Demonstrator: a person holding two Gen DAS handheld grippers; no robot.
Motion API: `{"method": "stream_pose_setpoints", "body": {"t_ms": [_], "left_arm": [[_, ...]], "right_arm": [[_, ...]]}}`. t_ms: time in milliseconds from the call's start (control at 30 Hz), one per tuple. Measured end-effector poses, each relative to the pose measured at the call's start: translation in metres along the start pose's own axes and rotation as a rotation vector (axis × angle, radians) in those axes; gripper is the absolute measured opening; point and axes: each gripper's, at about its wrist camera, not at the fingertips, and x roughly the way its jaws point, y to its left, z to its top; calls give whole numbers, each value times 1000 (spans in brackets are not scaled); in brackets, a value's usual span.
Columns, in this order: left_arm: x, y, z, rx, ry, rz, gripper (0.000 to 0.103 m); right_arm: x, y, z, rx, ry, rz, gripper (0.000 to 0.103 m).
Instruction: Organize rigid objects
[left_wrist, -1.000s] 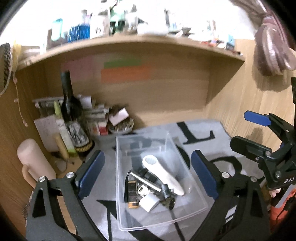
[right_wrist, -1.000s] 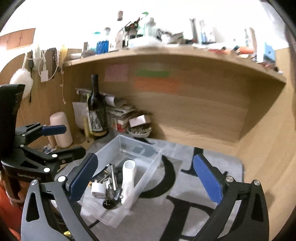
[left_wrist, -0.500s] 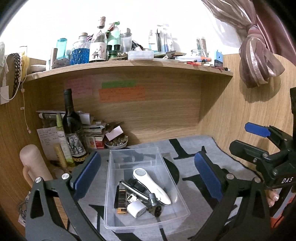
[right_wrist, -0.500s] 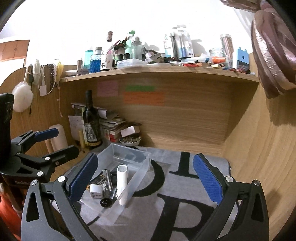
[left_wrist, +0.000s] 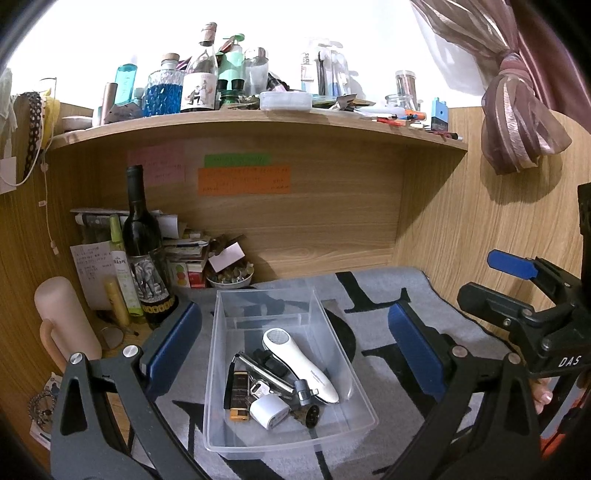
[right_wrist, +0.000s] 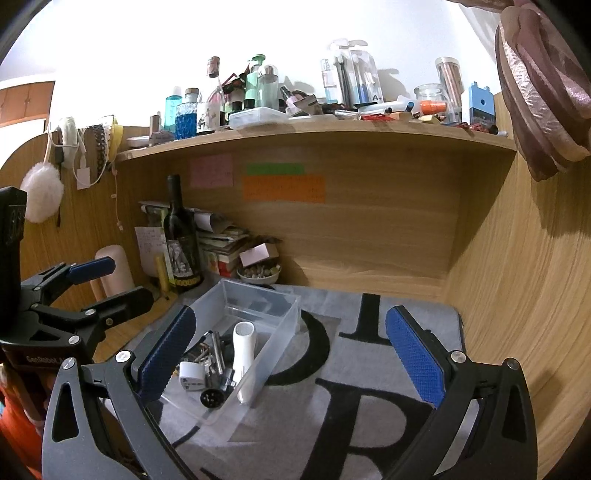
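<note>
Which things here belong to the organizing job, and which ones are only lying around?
Belonging to the job:
- clear plastic bin
- white handheld device
- white plug adapter
- black and orange lighter
- metal tool

Just lying about:
- wine bottle
- small bowl
- sticky notes
- pink cylinder

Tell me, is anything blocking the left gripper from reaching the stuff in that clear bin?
Nothing visible does. The left gripper hangs open above the clear bin, which has no lid. The white handheld device lies uppermost, partly over the other small items.
</note>
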Motion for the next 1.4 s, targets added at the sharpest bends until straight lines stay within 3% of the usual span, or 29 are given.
{"method": "stream_pose_setpoints", "body": {"t_ms": [1400], "left_arm": [[4, 7, -4, -42, 15, -26, 103]], "right_arm": [[2, 4, 0, -5, 10, 23, 103]]}}
